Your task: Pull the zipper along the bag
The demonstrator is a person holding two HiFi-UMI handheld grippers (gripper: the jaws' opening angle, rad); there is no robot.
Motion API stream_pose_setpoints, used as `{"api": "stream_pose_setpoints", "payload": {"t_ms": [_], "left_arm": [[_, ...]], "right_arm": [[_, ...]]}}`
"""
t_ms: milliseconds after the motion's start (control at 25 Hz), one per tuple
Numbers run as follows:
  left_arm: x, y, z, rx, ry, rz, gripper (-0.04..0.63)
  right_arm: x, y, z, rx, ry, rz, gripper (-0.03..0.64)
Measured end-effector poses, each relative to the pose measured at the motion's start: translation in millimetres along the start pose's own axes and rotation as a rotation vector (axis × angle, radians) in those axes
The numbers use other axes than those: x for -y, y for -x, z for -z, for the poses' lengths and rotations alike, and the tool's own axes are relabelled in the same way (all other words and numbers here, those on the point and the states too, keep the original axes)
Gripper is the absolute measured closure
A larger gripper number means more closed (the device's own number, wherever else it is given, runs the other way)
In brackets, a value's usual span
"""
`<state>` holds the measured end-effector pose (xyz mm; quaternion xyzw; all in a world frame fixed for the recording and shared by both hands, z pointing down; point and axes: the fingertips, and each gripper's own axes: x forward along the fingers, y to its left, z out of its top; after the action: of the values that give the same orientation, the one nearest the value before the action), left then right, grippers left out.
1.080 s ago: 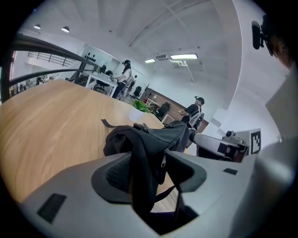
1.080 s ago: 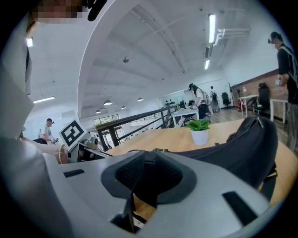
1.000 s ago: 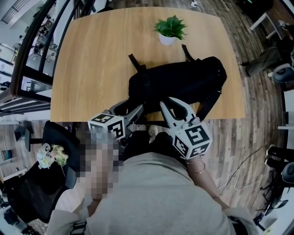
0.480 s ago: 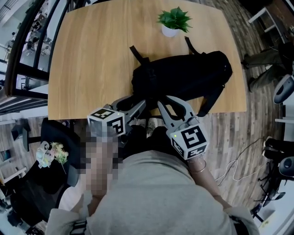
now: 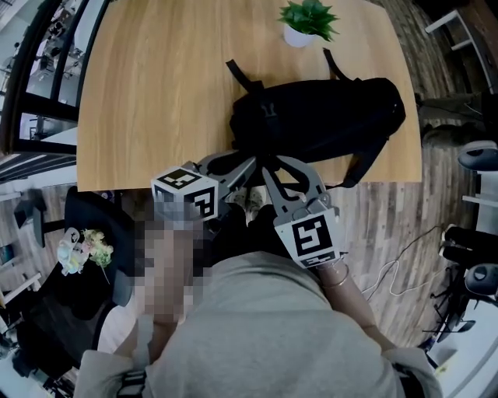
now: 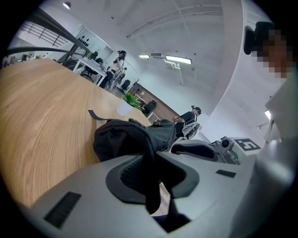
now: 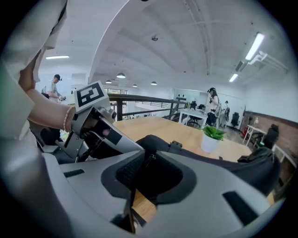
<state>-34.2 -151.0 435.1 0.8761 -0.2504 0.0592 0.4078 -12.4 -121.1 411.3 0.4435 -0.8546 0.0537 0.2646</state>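
A black backpack (image 5: 319,116) lies on the wooden table (image 5: 156,93), its near end at the front edge. My left gripper (image 5: 247,165) has just been closing and is shut on a fold of the bag's black fabric (image 6: 150,186), which hangs between its pads. Right beside it, my right gripper (image 5: 266,165) is closed on the bag's near end. In the right gripper view a small metal zipper pull (image 7: 151,158) sits between its tips (image 7: 146,155). The rest of the zipper is hidden.
A small potted plant (image 5: 307,19) in a white pot stands behind the bag at the table's far side. Black straps (image 5: 241,78) stick out from the bag's back. A dark chair with flowers (image 5: 85,253) stands left of the person, below the table's edge.
The left gripper's jaws have closed onto the bag's fabric. The right gripper has shifted left toward the left one and rolled, so the two now sit close together at the bag's near end.
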Motion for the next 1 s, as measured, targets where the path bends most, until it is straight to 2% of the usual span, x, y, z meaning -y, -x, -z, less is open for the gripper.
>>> {"api": "stream_pose_setpoints", "payload": {"t_ms": [280,400,760,1000], "left_arm": [[-2.5,-0.7,0.4,-0.002,0.023,0.029,0.517],[-2.8,-0.7,0.5,0.003,0.035,0.032,0.518],[-4.5,-1.3,2.5,-0.002,0.046,0.025,0.526],[-1.0,-0.7,2.8,-0.023,0.005,0.023,0.531]], "right_arm": [[-5.9,-9.6,11.1,-0.057,0.187,0.050,0.522],[-7.4,-12.8,15.2,-0.078,0.227,0.071,0.493],[-5.0,-23.7,23.4,-0.096,0.226,0.060,0.477],[-5.2,-28.2,25.1,-0.089,0.186,0.034,0.480]]}}
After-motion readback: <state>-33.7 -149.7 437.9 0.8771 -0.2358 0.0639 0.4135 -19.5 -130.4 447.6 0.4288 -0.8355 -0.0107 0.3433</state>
